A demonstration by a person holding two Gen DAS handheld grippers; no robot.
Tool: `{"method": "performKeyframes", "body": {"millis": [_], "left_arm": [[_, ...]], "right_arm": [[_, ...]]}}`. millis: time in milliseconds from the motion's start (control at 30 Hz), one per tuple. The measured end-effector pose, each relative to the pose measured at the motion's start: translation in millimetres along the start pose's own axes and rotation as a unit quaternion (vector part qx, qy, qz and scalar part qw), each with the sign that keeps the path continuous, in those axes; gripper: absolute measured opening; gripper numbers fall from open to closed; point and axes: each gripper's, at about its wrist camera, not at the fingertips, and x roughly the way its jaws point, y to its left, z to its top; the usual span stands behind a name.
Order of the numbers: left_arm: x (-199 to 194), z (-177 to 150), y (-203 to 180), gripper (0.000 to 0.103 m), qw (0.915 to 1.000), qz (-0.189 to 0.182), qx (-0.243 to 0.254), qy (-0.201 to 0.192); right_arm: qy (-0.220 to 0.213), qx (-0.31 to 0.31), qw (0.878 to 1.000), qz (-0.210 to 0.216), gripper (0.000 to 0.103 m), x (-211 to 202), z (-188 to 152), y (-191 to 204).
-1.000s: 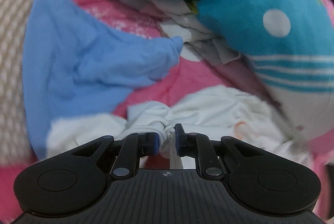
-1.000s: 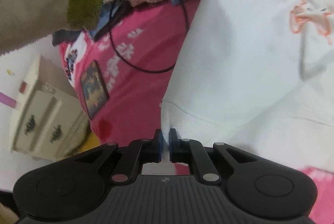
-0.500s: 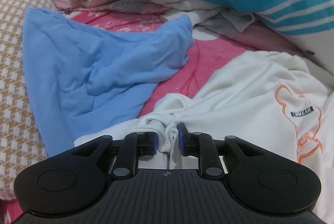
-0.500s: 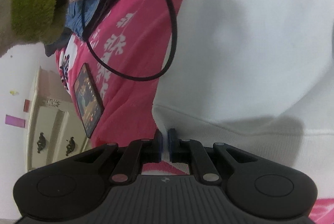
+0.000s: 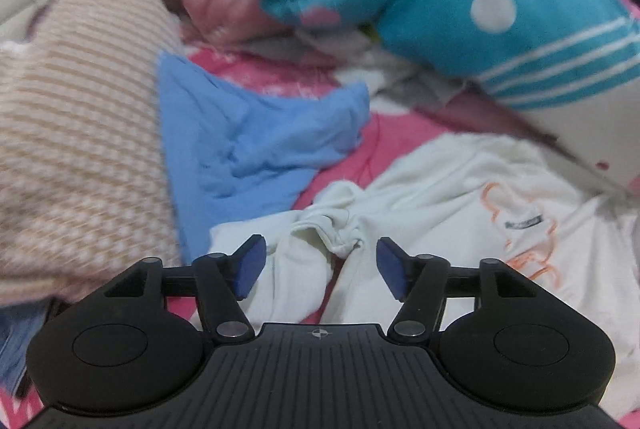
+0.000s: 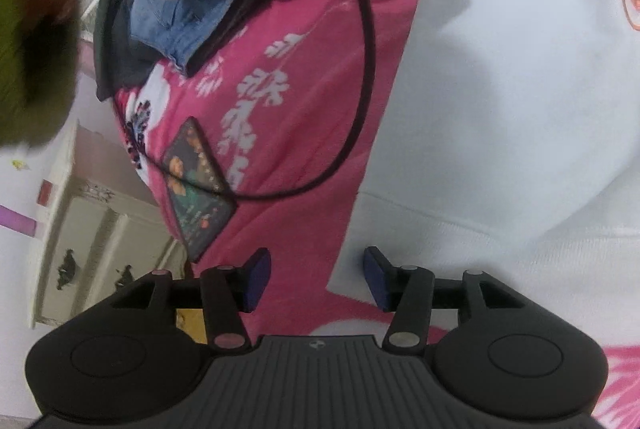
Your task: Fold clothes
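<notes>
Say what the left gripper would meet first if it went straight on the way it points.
Most likely the bunched cuff of the white sweatshirt, which lies just ahead between the opening jaws of the left gripper, untouched by the pads. Depth is hard to judge; past it lies the pink bedspread.

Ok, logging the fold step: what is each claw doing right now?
Left claw: open and opening, bunched white sweatshirt cuff between the fingers, not gripped.
Right claw: open and opening, sweatshirt hem corner released.
</notes>
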Motion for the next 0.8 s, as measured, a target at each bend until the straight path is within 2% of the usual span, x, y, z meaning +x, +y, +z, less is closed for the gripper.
{"method": "performKeyframes", "body": {"millis": [67, 200, 367, 567, 667, 800], "left_arm": [[-15.5, -8.1, -4.1, 0.062, 0.9999, -0.014, -0.004, 0.001], [-32.7, -32.9, -15.1, 0.062, 0.9967, -0.069, -0.021, 0.036], [-50.1, -67.9, -32.5, 0.062, 0.9885, -0.133, 0.005, 0.072], [-45.6, -105.2, -34.8, 0.061, 0.9794, -0.156, -0.005, 0.128], [-38.6, -121.1, -39.8, 0.059, 0.9767, -0.152, 0.007, 0.152], [-30.0, -136.2, -47.6, 0.058, 0.9718, -0.162, 0.007, 0.171]], "right_arm": [[0.004, 0.001, 1.000, 0.006, 0.054, -2.6, -1.9, 0.9], [0.017, 0.012, 1.000, 0.020, 0.054, -7.0, -9.0, 1.2], [0.046, 0.033, 0.998, 0.016, 0.054, -16.2, -25.8, -2.9], [0.056, 0.062, 0.996, -0.030, 0.054, -47.5, -40.8, -16.7], [0.052, 0.074, 0.994, -0.065, 0.054, -65.7, -46.5, -25.6], [0.031, 0.119, 0.985, -0.123, 0.052, -94.6, -54.9, -43.9]]}}
